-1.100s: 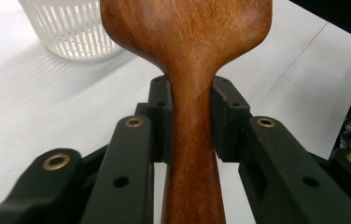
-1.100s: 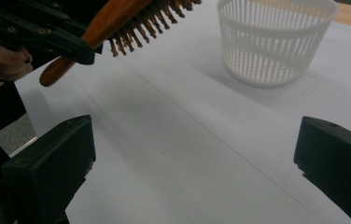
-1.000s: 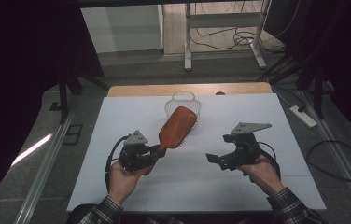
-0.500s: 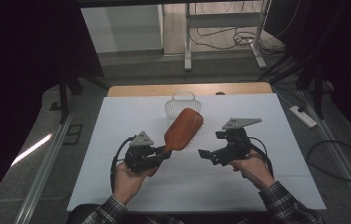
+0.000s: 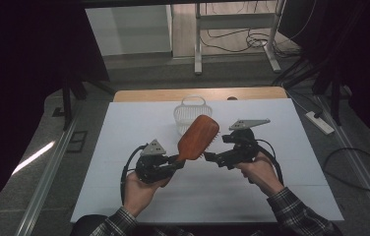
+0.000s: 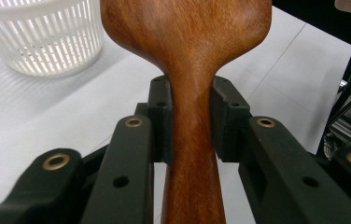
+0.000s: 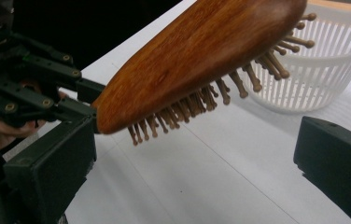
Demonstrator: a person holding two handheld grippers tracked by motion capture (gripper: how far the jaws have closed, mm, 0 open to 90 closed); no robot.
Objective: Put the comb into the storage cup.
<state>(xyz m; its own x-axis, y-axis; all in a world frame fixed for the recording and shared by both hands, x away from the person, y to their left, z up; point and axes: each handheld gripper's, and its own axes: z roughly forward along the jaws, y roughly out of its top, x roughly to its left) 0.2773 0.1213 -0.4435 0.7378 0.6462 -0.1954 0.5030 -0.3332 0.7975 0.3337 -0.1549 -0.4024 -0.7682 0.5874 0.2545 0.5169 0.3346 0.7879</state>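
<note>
left tool (image 5: pixel 177 160): pinching hairbrush (image 5: pixel 199 137) handle, head raised off desk (image 5: pixel 124 147)
right tool (image 5: pixel 211 157): spread, just under brush bristles
basket (image 5: pixel 189 114): just behind brush, near far desk edge

Your right tool (image 7: pixel 197 154) gapes beneath the wooden hairbrush (image 7: pixel 197 60), bristles downward; the white basket (image 7: pixel 323 70) sits behind.

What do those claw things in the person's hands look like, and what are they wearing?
Both are black, blocky tools. The left gripper and the right gripper each have two thick black jaws with small brass-coloured rivets, a grey three-cornered plate on top and a black cable looping from the back. The person's sleeves are dark checked flannel.
</note>
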